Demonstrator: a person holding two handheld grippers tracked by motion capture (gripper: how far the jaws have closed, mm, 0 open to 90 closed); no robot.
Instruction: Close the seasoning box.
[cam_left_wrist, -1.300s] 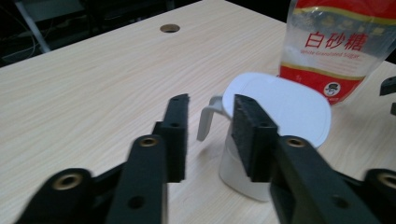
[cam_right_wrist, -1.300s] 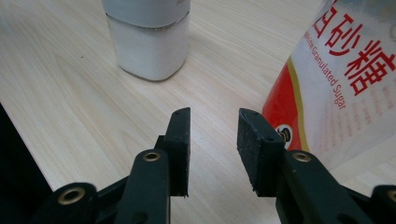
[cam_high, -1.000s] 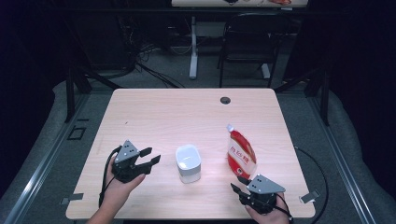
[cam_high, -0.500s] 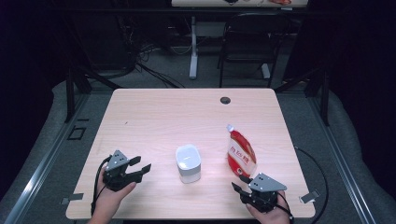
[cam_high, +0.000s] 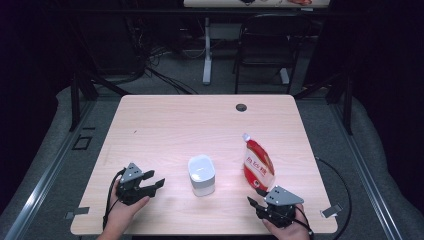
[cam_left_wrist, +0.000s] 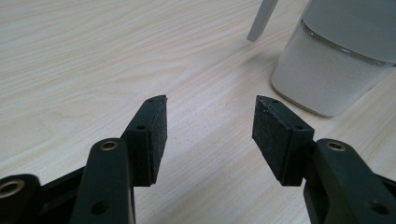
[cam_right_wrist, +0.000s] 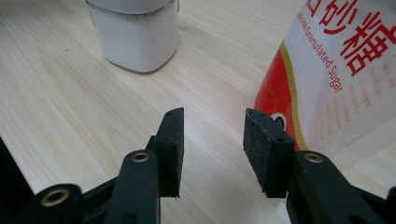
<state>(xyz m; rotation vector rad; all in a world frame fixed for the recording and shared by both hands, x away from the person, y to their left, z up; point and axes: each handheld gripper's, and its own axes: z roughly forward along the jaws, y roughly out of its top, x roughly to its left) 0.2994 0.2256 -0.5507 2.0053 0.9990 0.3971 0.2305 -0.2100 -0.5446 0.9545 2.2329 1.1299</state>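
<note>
Both tools empty, jaws just widening: left tool (cam_high: 150, 184) left of white frosted square jar (cam_high: 202, 175) mid light wooden desk (cam_high: 180, 125), right tool (cam_high: 256, 200) just below red-white sugar pouch (cam_high: 258, 165).

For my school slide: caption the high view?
Two open grippers rest near a white jar and sugar pouch.

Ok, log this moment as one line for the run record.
left gripper: open, just opened, empty | right gripper: open, just opening, empty | white jar: between them | sugar pouch: lying flat
</note>
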